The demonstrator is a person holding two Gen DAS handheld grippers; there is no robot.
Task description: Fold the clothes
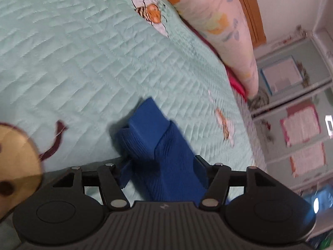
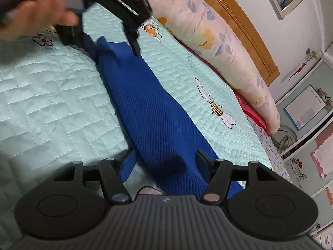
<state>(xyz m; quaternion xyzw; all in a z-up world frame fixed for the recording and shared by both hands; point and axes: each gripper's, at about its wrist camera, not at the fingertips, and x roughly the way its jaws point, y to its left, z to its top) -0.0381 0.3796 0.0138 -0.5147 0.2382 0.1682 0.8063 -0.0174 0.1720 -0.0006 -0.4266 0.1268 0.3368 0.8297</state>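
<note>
A blue knit garment (image 2: 154,112), folded into a long narrow strip, lies on the mint quilted bedspread (image 2: 52,95). My right gripper (image 2: 165,162) stands open over its near end, with the cloth running between the blue pads (image 2: 127,165) and nothing pressed. At the far end, a hand (image 2: 35,14) holds my left gripper (image 2: 102,41), whose fingers straddle the bunched tip. In the left wrist view that left gripper (image 1: 162,167) is open too, and the blue garment (image 1: 166,145) with its folded-over end passes loosely between the fingers.
A floral pillow (image 2: 218,48) leans on the wooden headboard (image 2: 239,27) along the right, with something red (image 2: 254,114) under it. The bed's edge drops off at the right toward a wall with pictures (image 2: 299,108). Bee and flower patches dot the bedspread (image 1: 62,62).
</note>
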